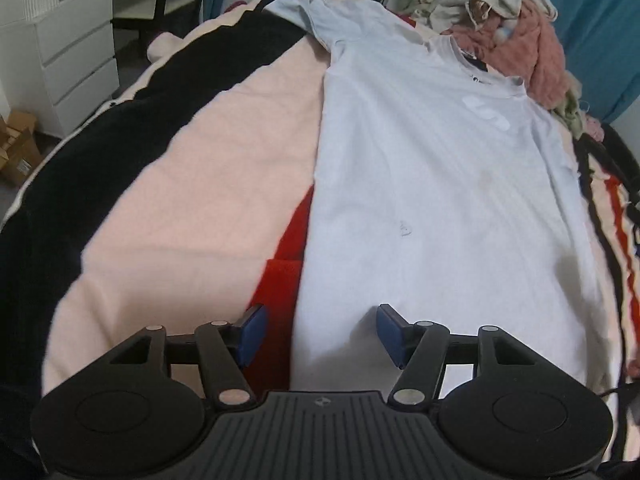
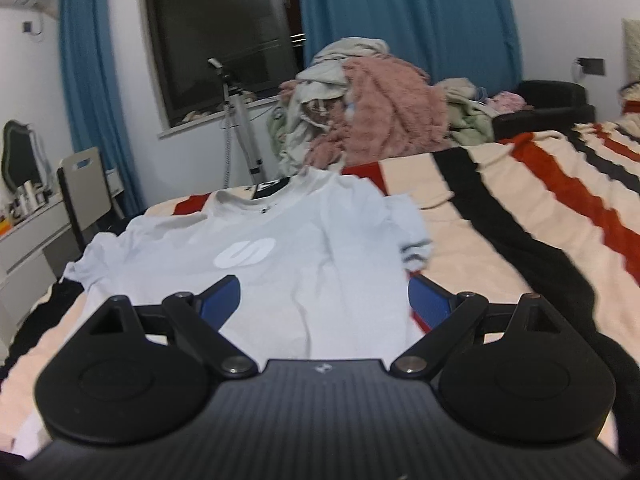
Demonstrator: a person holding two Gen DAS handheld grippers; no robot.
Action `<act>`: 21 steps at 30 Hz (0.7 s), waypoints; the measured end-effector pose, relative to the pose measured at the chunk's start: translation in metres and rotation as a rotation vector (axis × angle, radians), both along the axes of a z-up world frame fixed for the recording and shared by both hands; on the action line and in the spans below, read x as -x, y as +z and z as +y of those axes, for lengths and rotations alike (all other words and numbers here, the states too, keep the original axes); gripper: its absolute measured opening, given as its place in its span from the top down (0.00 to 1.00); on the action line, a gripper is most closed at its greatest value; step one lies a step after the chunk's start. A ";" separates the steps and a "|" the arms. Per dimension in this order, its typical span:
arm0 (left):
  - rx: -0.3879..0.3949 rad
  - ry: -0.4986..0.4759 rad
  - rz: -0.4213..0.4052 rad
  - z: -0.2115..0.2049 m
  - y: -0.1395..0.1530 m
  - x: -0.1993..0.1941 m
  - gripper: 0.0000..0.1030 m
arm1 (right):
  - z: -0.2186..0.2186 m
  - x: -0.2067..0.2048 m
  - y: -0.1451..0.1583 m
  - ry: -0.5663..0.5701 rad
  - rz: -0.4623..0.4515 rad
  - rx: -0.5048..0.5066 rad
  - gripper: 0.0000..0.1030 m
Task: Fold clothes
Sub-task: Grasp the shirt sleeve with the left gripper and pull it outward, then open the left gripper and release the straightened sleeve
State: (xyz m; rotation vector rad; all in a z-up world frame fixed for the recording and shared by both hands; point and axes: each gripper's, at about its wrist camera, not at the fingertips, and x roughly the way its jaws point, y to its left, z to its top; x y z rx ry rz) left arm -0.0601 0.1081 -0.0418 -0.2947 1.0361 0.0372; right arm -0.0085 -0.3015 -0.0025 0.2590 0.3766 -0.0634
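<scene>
A pale blue T-shirt (image 1: 432,184) with a white chest logo lies flat on the striped bedspread, collar away from me. It also shows in the right wrist view (image 2: 288,248). My left gripper (image 1: 318,334) is open and empty, low over the shirt's bottom hem at its left edge. My right gripper (image 2: 324,300) is open and empty, just above the shirt's lower body near its right side.
A heap of unfolded clothes (image 2: 360,120) lies beyond the shirt's collar; it shows in the left wrist view (image 1: 500,20) too. The bedspread (image 2: 540,216) has cream, black and red stripes. A white drawer unit (image 1: 60,60), a chair (image 2: 86,196) and a tripod (image 2: 240,120) stand beside the bed.
</scene>
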 end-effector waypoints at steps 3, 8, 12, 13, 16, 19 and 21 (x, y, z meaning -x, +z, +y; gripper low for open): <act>0.014 -0.012 0.022 0.000 -0.001 -0.001 0.96 | -0.003 0.017 0.011 -0.012 -0.007 0.002 0.10; -0.040 0.019 0.029 -0.003 0.011 -0.001 0.98 | -0.003 0.035 0.028 -0.015 -0.024 -0.001 0.10; -0.124 0.106 0.038 -0.004 0.031 0.001 0.98 | 0.001 0.047 0.044 0.011 -0.064 -0.021 0.10; -0.133 0.128 0.042 -0.005 0.037 0.001 0.97 | 0.002 0.051 0.047 0.018 -0.079 -0.020 0.10; -0.155 0.176 0.013 -0.011 0.062 0.009 0.88 | 0.000 0.060 0.052 0.034 -0.109 -0.027 0.10; -0.184 0.191 -0.077 -0.022 0.091 0.018 0.74 | -0.003 0.065 0.057 0.037 -0.119 -0.081 0.10; -0.227 0.183 -0.146 -0.034 0.107 0.024 0.62 | -0.004 0.068 0.060 0.047 -0.142 -0.112 0.10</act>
